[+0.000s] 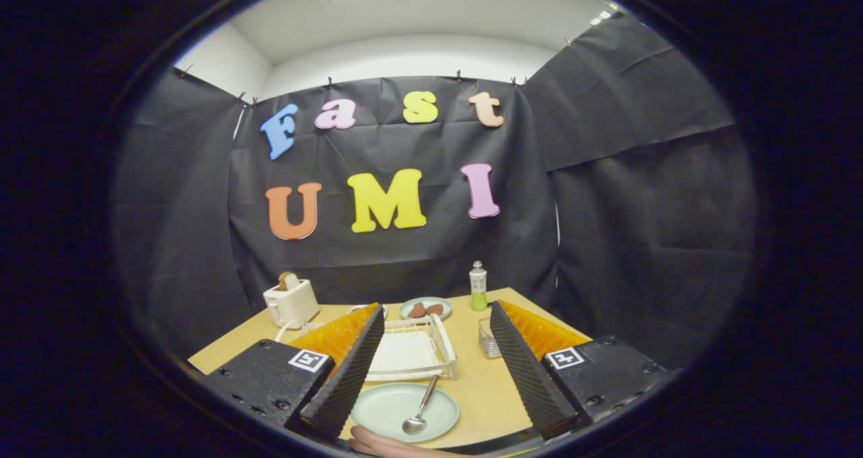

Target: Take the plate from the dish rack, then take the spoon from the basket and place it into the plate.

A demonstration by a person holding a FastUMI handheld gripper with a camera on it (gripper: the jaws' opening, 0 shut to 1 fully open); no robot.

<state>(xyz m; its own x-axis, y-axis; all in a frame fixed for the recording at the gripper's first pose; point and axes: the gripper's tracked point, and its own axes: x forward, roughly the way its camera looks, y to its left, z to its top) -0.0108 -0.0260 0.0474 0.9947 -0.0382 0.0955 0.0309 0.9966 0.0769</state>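
A pale green plate [398,411] lies on the wooden table [482,384] close below me, between my fingers. A metal spoon [419,414] rests in it, bowl toward me and handle leaning over the plate's far rim. Just beyond the plate stands the white wire dish rack [412,350] on its white tray. My gripper [435,316] hangs above the table, open, with nothing between its fingers. A small clear basket [487,340] stands just ahead of the right finger.
A white toaster [291,303] with bread in its slot stands at the far left. A second green plate [425,307] with brown pieces and a green-bottomed bottle [478,287] sit by the back edge. Part of a hand [391,442] shows near the plate.
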